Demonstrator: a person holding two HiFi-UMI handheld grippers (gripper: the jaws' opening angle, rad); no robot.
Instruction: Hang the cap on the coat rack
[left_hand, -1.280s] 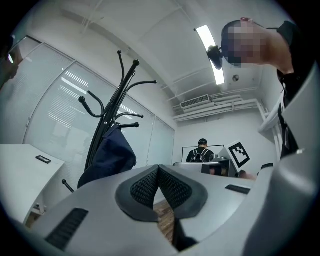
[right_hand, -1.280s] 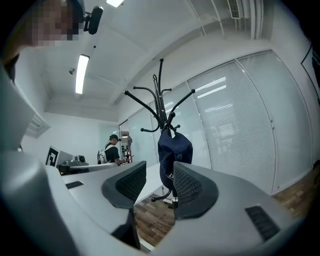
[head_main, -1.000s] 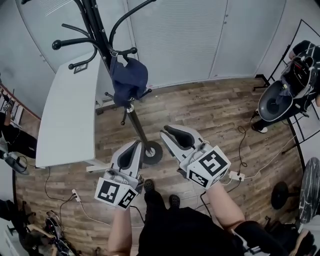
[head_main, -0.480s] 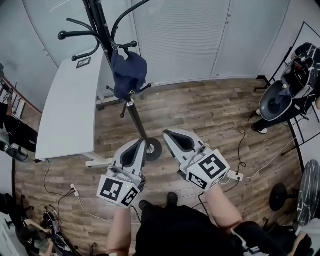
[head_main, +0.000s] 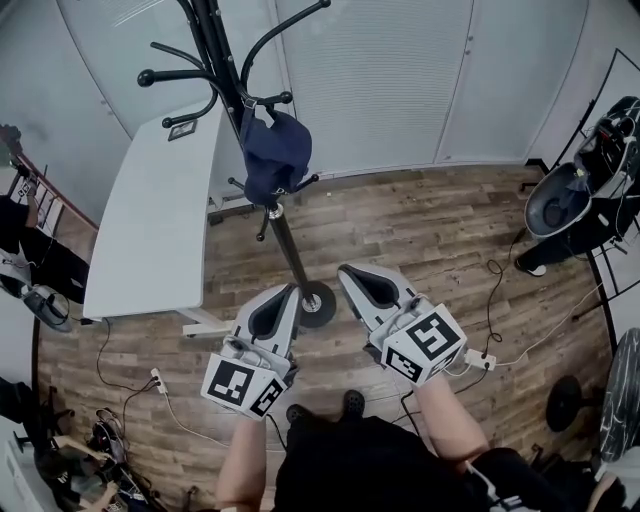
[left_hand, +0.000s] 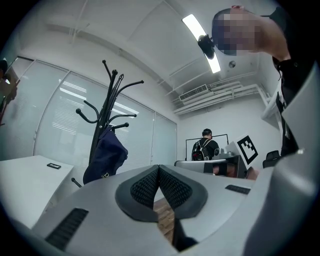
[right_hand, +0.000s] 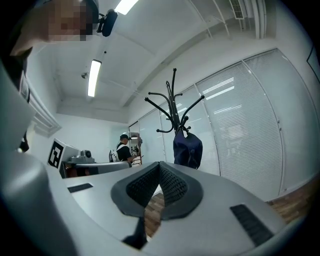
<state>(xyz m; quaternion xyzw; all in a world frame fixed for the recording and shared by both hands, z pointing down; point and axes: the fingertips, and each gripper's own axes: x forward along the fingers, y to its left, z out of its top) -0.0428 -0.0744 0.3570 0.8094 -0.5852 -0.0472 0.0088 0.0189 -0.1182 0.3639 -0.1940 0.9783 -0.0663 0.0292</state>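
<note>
A dark blue cap (head_main: 275, 155) hangs from a hook of the black coat rack (head_main: 285, 240), whose round base (head_main: 317, 303) stands on the wooden floor. My left gripper (head_main: 284, 293) is held low in front of the person, shut with nothing in it, short of the base. Beside it, my right gripper (head_main: 347, 271) is also shut and empty. In the left gripper view the cap (left_hand: 106, 157) hangs left of the closed left gripper (left_hand: 159, 167). The right gripper view has the cap (right_hand: 187, 148) just above and right of the closed right gripper (right_hand: 160, 164).
A white table (head_main: 150, 220) stands left of the rack. Cables and a power strip (head_main: 480, 358) lie on the floor at the right, near a dark chair (head_main: 560, 205). A person with a backpack (left_hand: 207, 145) stands farther off. Blinds cover the wall behind.
The head view has shifted, so the rack and cap sit slightly further right in the picture. Both grippers stay where they were, and the cap still hangs on its hook.
</note>
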